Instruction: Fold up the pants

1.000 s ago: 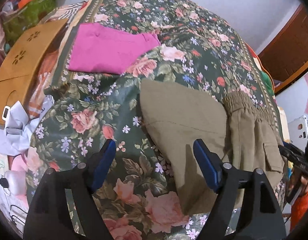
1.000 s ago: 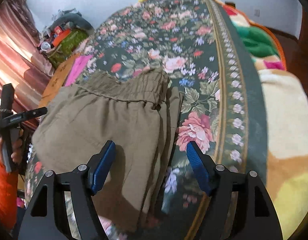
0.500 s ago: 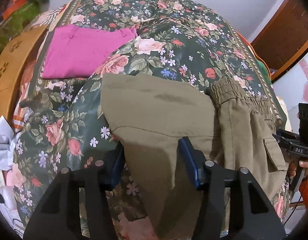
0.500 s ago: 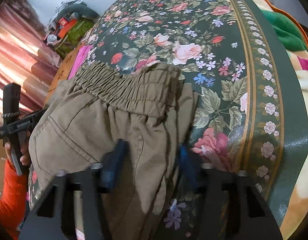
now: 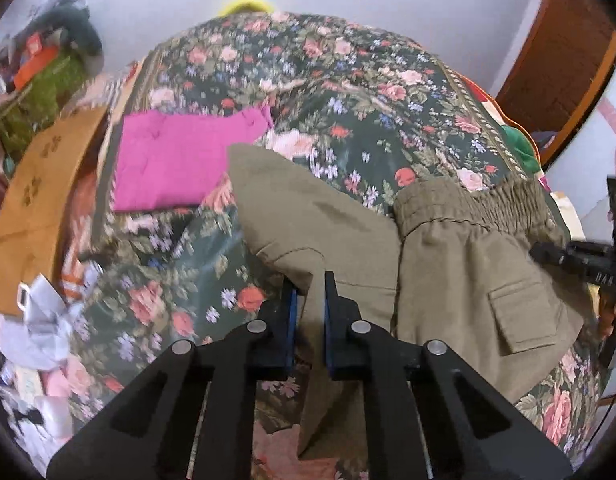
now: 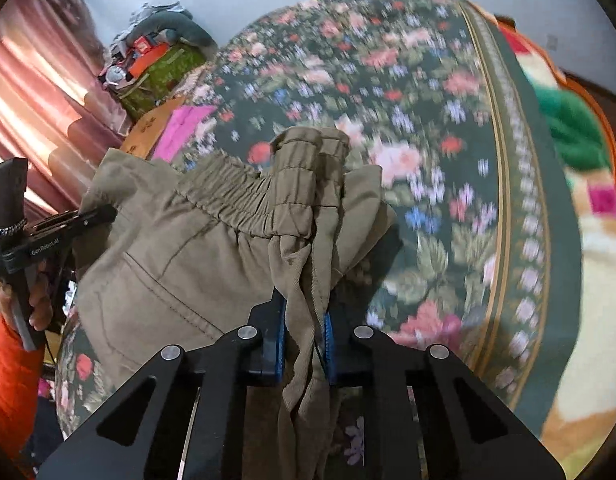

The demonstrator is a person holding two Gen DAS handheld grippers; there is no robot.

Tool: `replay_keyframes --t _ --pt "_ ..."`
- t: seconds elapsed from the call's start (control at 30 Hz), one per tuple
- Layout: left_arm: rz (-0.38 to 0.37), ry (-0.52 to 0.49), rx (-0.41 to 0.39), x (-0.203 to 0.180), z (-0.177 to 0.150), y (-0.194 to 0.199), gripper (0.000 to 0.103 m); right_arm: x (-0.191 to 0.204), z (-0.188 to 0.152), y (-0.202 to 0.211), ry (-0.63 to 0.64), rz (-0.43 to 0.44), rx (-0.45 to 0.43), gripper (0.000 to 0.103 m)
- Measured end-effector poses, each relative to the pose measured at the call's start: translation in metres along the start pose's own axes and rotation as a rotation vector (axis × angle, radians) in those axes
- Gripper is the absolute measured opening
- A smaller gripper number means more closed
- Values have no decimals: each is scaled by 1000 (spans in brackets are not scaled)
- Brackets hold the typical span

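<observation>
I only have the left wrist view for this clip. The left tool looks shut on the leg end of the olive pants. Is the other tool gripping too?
Observer: Yes. The right tool is shut on a bunched fold of the olive pants just below the elastic waistband.
Operator: Is the waistband lying flat on the floral bedspread?
Observer: No. By the right tool it is gathered, and one bunch stands up above the rest, off the floral bedspread.
Operator: Anything to the right of the bed that I can't see?
Observer: A blanket in green, cream and orange lies along the bedspread's far border.
</observation>
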State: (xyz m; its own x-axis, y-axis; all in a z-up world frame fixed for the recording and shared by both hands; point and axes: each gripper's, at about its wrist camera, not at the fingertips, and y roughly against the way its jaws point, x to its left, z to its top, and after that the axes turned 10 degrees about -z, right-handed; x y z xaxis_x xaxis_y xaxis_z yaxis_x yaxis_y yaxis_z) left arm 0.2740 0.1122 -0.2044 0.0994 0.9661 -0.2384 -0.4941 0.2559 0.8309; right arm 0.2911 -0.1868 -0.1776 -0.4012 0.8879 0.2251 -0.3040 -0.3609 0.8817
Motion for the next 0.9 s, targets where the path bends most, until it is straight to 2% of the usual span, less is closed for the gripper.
replay_keyframes --t 0.17,0.43,0.63,0.9 --pt "7 10 -46 5 15 18 4 19 30 18 73 -20 -81 13" --pt "55 9 -122 19 45 43 3 49 85 31 147 -37 -192 12" --pt "107 16 -169 42 67 53 3 72 121 15 190 -34 -227 12" --pt "175 78 -191 98 95 47 3 103 162 -27 212 -7 -244 12"
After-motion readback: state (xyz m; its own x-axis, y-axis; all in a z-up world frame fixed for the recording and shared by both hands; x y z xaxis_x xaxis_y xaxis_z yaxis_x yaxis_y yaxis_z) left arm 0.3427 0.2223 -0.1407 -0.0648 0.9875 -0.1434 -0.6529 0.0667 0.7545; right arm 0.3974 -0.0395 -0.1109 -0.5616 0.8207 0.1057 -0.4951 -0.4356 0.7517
